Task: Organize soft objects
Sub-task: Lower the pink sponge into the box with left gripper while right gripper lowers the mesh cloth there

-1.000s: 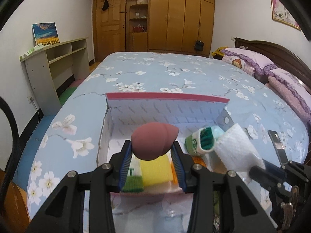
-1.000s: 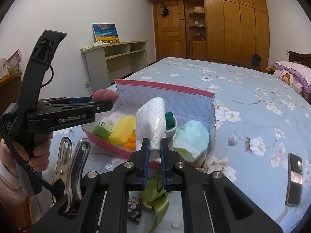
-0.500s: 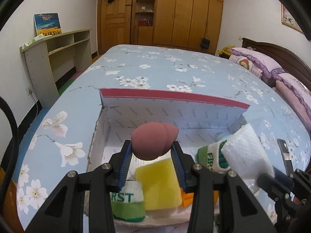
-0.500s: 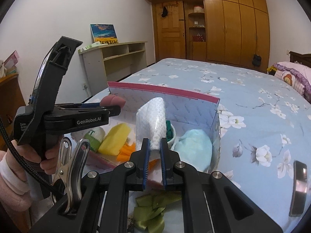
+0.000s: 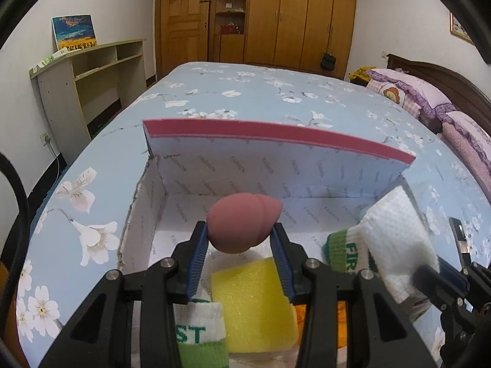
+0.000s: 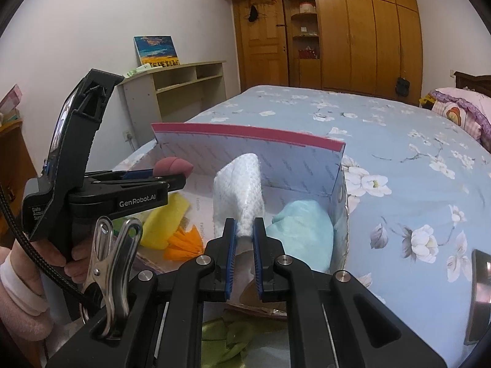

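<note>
Left gripper (image 5: 241,240) was clamped on a pink egg-shaped sponge (image 5: 244,225); both blue pads pressed its sides and most of the sponge stuck out ahead of the fingertips toward 12 o'clock. It hung over the open white box (image 5: 276,168) with a red-edged lid flap, above the box floor and not touching it. In the right wrist view the same sponge (image 6: 173,166) showed at 10 o'clock from the right gripper, poking past the tip of the left tool, which a hand (image 6: 46,254) held by the handle.

Right gripper (image 6: 244,230) was closed tight on a white knitted cloth (image 6: 239,193). The cloth stood up from the pads toward 12 o'clock, inside the box outline. In the left wrist view that cloth (image 5: 396,239) sat at 3 o'clock from the sponge, near but apart.

Inside the box, in the left wrist view: a yellow foam block (image 5: 251,303) lay directly below the left jaws at 6 o'clock, a white-and-green sock (image 5: 196,334) at 7 o'clock, and a second green-cuffed sock (image 5: 343,251) at 3 o'clock, partly behind the white cloth. An orange item (image 6: 184,245) lay beside the yellow block. A pale blue soft lump (image 6: 303,233) filled the box corner at 2 o'clock from the right jaws.

The box sat on a bed (image 5: 276,98) with a blue floral sheet. A green cloth (image 6: 227,337) lay under the right gripper at 6 o'clock, outside the box.
</note>
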